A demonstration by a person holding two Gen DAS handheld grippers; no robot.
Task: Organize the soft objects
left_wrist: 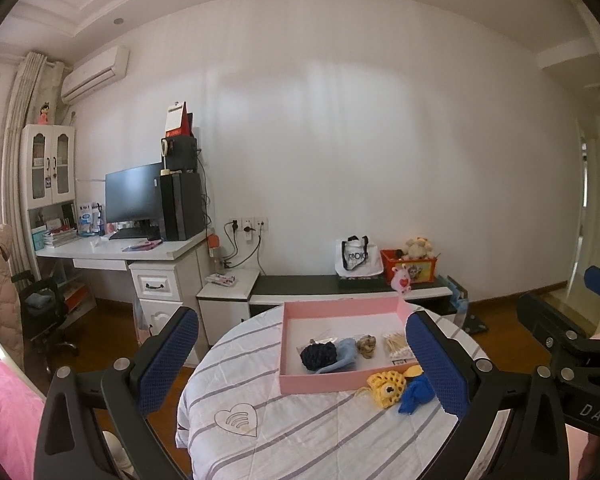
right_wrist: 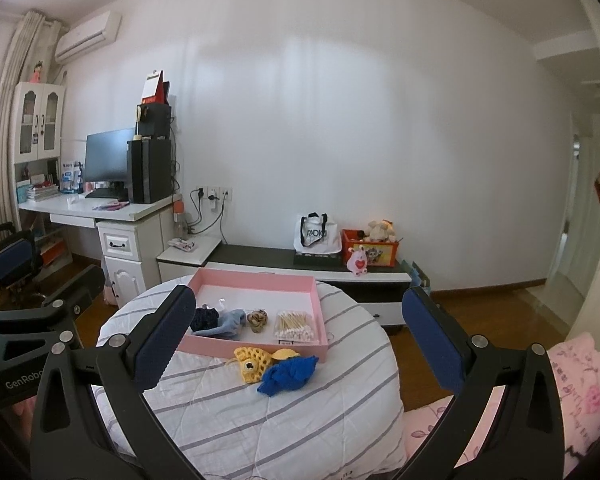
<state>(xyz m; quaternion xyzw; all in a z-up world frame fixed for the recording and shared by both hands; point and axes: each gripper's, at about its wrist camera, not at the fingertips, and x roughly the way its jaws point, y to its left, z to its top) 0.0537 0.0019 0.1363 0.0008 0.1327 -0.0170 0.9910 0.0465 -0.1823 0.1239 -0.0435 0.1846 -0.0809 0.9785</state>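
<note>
Both grippers hang above the near edge of the table, each with its fingers wide apart and nothing between them. Left gripper (left_wrist: 304, 360) frames the tray; its right pad (left_wrist: 436, 364) covers part of the blue toy in the left wrist view. Right gripper (right_wrist: 300, 344) frames tray and toys from a bit further right; the left gripper's body shows at that view's left edge.

Table (right_wrist: 260, 420): round, covered by a white quilt with grey stripes.

Pink tray (right_wrist: 316, 300) sits at the far half of the table, shallow, white floor. Inside, along its near wall, left to right:
- dark navy knit ball (right_wrist: 204, 317)
- light blue soft piece (right_wrist: 230, 322), touching the ball
- small brown knot-like item (right_wrist: 257, 319), too small to identify
- clear pack of cotton swabs (right_wrist: 294, 325)

2 soft toys lie on the quilt outside the tray, just in front of its near wall:
- yellow crochet fish (right_wrist: 254, 364), one eye up, touching the wall
- blue toy (right_wrist: 288, 374), crumpled, touching the fish on its right

Background: desk with monitor (right_wrist: 106, 156) at left, low bench along the wall with a white bag (right_wrist: 314, 234) and a red box (right_wrist: 370, 250) holding a plush.
</note>
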